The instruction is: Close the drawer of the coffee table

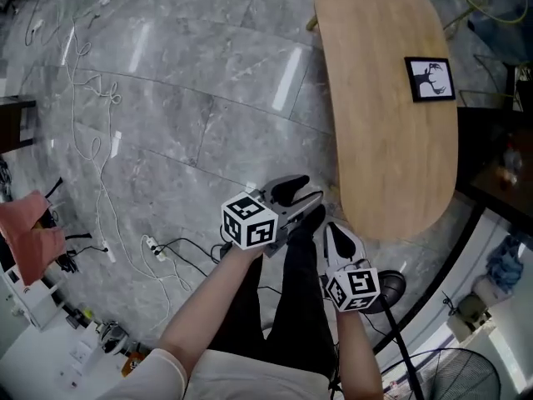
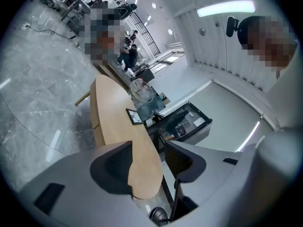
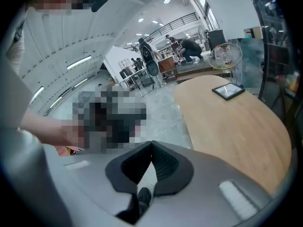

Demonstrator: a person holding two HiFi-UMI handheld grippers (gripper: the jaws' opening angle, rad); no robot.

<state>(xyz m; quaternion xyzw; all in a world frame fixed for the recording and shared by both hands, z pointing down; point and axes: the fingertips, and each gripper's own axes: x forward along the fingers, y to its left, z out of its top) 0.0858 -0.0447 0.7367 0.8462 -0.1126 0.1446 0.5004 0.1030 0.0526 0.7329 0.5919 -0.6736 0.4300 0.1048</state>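
Coffee table (image 1: pixel 391 123) sits off to my right and a bit farther out, long wooden oval top with just a small black frame (image 1: pixel 430 79) lying flat near its far end. Thing is, I can't spot the drawer from here: the head view looks almost straight down on the top, and the strip of table side that the left gripper view catches shows nothing sticking out. So my guess is it's either pushed in already or it's on a side I can't see, can't say which. Both tools are held close to my body, well apart from the table and touching nothing, which makes sense if there's nothing to push right now. Left tongs (image 1: pixel 300 205) are partly spread with nothing between the pads, only the near rounded end of the table showing through the gap. Right tongs (image 1: pixel 340 242) are pressed together at the tips, empty too, and through the slot below I just see my own shoe. Grey stone floor (image 1: pixel 191 82) to my left has white cables (image 1: pixel 92 132) trailing across it, so if I do need to step around to check the table's other side, I'd want to watch my feet there.
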